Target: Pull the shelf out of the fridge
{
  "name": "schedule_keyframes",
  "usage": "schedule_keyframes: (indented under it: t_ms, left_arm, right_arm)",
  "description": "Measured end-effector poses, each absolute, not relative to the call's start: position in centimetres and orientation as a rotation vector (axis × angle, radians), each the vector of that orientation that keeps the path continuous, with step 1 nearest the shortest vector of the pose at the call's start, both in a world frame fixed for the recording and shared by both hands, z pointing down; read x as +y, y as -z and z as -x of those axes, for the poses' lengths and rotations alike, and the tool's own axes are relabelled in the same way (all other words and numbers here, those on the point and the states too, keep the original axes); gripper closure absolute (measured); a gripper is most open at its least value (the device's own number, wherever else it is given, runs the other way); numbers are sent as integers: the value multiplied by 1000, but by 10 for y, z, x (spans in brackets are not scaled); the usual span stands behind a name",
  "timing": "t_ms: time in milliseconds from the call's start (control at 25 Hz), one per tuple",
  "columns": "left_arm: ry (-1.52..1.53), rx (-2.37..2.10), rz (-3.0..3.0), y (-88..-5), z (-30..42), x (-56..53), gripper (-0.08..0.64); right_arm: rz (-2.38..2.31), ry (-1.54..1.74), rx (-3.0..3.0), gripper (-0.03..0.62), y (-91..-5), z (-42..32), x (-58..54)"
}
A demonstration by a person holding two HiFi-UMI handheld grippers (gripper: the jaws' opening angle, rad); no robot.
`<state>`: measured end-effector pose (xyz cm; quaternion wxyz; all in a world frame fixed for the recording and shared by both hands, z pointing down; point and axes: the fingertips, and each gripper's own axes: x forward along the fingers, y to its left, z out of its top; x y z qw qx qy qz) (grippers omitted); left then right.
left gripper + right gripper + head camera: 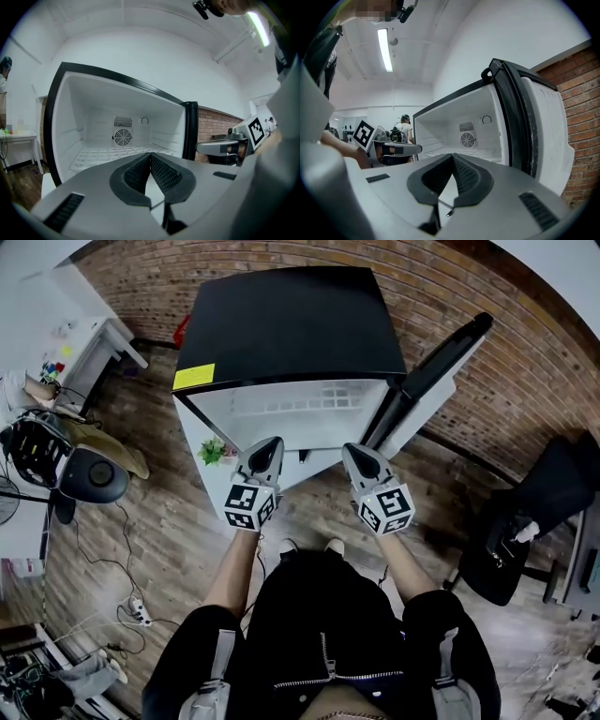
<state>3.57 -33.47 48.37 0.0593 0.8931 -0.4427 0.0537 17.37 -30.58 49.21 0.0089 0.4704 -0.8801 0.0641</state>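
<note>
A small black-topped fridge (291, 324) stands open, its door (436, 367) swung to the right. Inside lies a white wire shelf (305, 401), also seen low in the white compartment as the shelf (103, 153) below a round fan grille (123, 137). My left gripper (265, 452) hovers just in front of the open compartment, jaws shut on nothing. My right gripper (359, 457) hangs beside it, near the door hinge side, also shut and empty. In the right gripper view the shelf (454, 151) shows beyond the closed jaws.
A brick wall (487, 343) runs behind the fridge. A black office chair (525, 521) stands at the right, a white desk (75, 352) and a dark round stool (94, 474) at the left. Cables and a power strip (136, 610) lie on the wood floor.
</note>
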Motion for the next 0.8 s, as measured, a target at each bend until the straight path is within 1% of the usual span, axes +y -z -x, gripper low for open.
schedule_keyframes:
  t_ms: [160, 240, 440, 520, 600, 720, 800]
  left_arm:
    - [-159, -1316, -2709, -486, -29, -339, 539]
    - [-159, -1304, -2710, -487, -24, -339, 540]
    - [-168, -1282, -2698, -496, -9, -343, 540]
    - [-164, -1271, -2698, -497, -7, -344, 539]
    - [-157, -1261, -2701, -496, -5, -345, 540]
    - [-151, -1249, -2698, -497, -2, -346, 540]
    - [-150, -1245, -2692, -499, 0, -346, 540]
  right_arm:
    - [-1519, -243, -2723, 582, -501, -170, -308]
    - [-1568, -280, -2698, 536, -509, -171, -308]
    - [-1605, -298, -2642, 502, -527, -165, -303]
    - [-1615, -354, -2639, 490, -532, -163, -304]
    - [-1648, -533, -2675, 483, -538, -164, -311]
    - [-1745, -1006, -2737, 453, -546, -170, -327]
    - [-1813, -1259, -2741, 446, -550, -175, -339]
